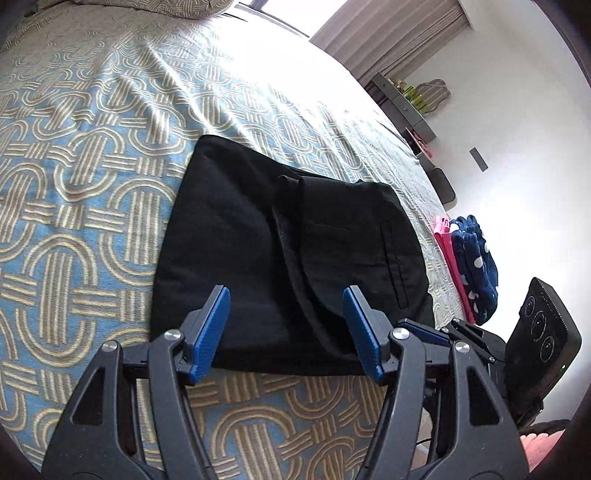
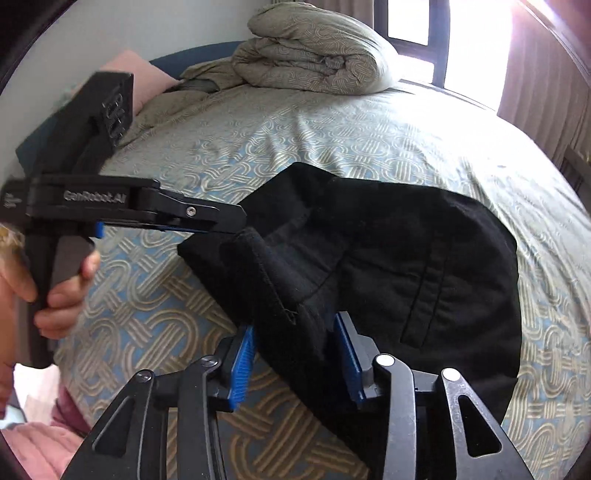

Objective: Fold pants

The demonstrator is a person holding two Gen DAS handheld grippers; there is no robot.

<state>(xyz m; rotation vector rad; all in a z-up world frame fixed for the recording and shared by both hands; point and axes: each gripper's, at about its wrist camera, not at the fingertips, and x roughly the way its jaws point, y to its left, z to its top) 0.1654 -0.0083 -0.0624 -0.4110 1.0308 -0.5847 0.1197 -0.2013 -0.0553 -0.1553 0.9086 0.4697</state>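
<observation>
Black fabric pants (image 1: 266, 251) lie folded at the centre of the patterned blue-and-tan bedspread (image 1: 74, 184). Right gripper (image 2: 293, 354), jaws apart with the thick waistband fold between them, should let go cleanly — then press flat. Left gripper (image 1: 286, 328) hangs parted, empty. Only the right view shows the bundled duvet (image 2: 314, 51) at twelve o'clock.

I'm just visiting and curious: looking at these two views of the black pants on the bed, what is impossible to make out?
- Black pants: their near edge in the left wrist view lies behind the left gripper; the layers underneath are hidden by the top fold.
- Window, left wrist view: washed out by glare.
- Pink and navy clothes: partly cut off by the bed's edge.
- Right gripper, right wrist view: whether its fingers press the cloth.
</observation>
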